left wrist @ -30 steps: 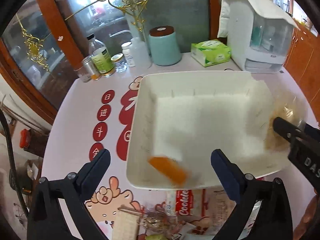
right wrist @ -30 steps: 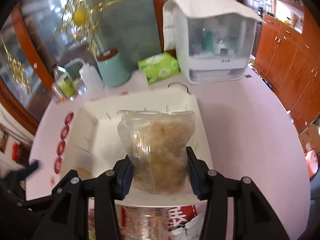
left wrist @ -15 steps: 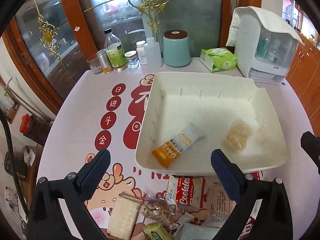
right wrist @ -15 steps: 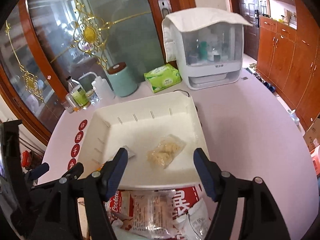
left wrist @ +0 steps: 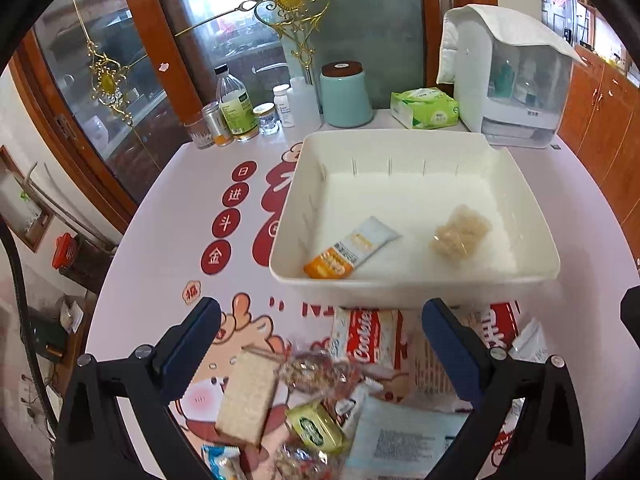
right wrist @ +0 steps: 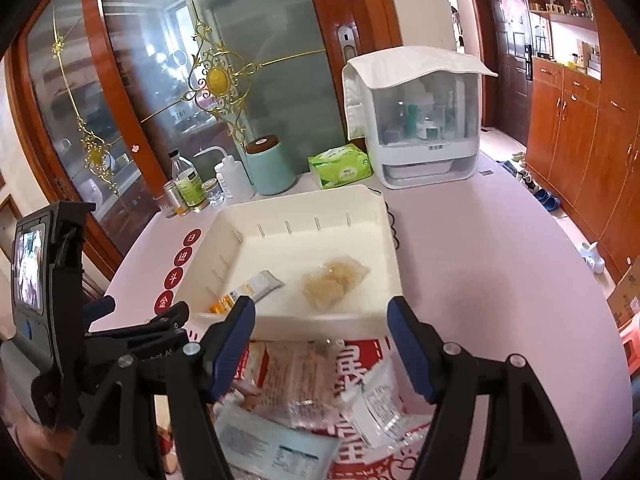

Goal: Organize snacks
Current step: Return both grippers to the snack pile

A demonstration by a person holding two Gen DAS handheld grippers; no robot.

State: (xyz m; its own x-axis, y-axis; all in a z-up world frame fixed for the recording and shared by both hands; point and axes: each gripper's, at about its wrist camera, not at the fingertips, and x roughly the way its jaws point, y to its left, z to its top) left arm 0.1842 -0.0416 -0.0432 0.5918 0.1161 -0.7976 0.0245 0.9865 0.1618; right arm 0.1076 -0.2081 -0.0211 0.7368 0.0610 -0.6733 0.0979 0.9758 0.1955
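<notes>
Both grippers wide, nothing between pads: left gripper (left wrist: 320, 344), right gripper (right wrist: 322, 338); right jaws just opened further. Square white plastic bin (left wrist: 416, 280) mid-table, smooth walls, slotted ribs along far side. Inside: flat orange-white sachet (left wrist: 350, 248) near-left, lumpy clear crinkly bag (left wrist: 458, 234) of beige pieces to its right, apart. Loose snack pile (left wrist: 320, 392) near edge of table, just short of bin: red cookie pack (left wrist: 370, 342), pale rectangular bar, glossy wrappers.

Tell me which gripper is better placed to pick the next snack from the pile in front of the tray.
Probably the left gripper: it is open, empty, with the beige wafer pack between its fingers. The right gripper is also open over the pile.
</notes>
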